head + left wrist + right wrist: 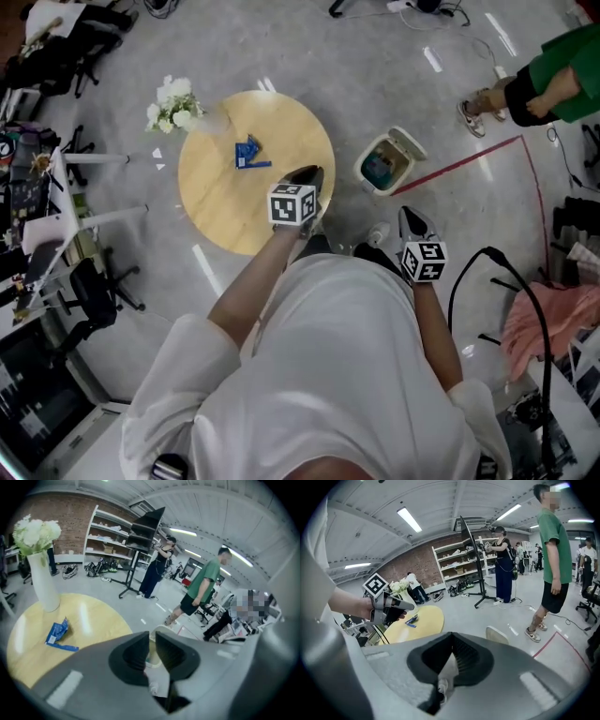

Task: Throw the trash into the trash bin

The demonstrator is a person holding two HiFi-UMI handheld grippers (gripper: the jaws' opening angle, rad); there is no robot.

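Observation:
A blue wrapper (250, 155) lies on the round wooden table (216, 211), left of the middle in the left gripper view (58, 632). The white trash bin (385, 164) stands on the floor right of the table with its lid up. My left gripper (308, 175) hovers over the table's right edge, between wrapper and bin. Its jaws (152, 638) stand a narrow gap apart with nothing between them, and the bin's rim (164, 630) shows just beyond. My right gripper (409, 216) hangs over the floor below the bin, jaws (452, 637) meeting at the tips, empty.
A white vase of flowers (173, 105) stands at the table's upper left edge. A person in a green shirt (553, 550) stands beyond the bin near a red floor line (469, 161). Office chairs (98, 291) and desks crowd the left, a black cable (511, 272) the right.

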